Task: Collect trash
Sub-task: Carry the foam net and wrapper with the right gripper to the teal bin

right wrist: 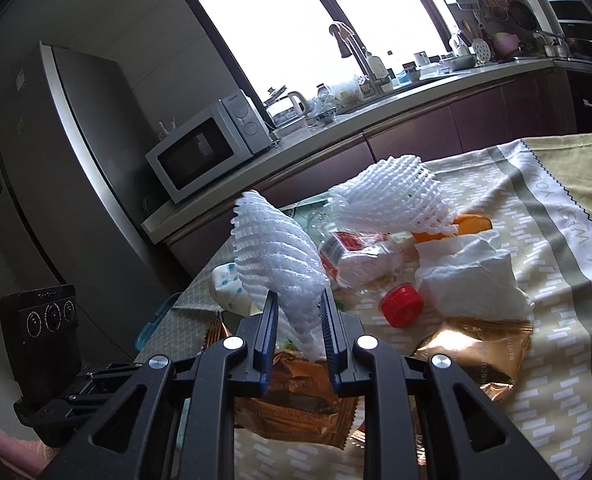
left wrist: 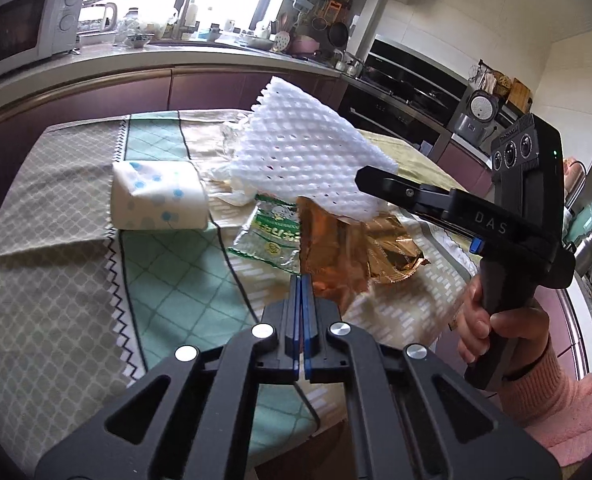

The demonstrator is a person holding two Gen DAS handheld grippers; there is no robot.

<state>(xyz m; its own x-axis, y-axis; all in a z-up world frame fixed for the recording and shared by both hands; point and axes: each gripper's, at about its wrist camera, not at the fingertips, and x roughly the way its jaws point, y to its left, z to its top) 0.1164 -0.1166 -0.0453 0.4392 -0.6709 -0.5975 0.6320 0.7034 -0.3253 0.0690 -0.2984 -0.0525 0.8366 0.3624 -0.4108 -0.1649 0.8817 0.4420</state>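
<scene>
My right gripper [right wrist: 298, 308] pinches one foam net [right wrist: 275, 256]; my left gripper [left wrist: 300, 284] is clamped empty; wrappers [right wrist: 476, 352], red cap [right wrist: 402, 305] ahead remain uncollected

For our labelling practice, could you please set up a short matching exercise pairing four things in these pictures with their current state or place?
Things:
1. foam net
2. red cap
3. left gripper
4. microwave

States:
A. on the counter
B. shut, holding nothing
C. lying on the tablecloth
D. held between the jaws of the right gripper

Pairs: 1-D, 2-C, 3-B, 4-A
</scene>
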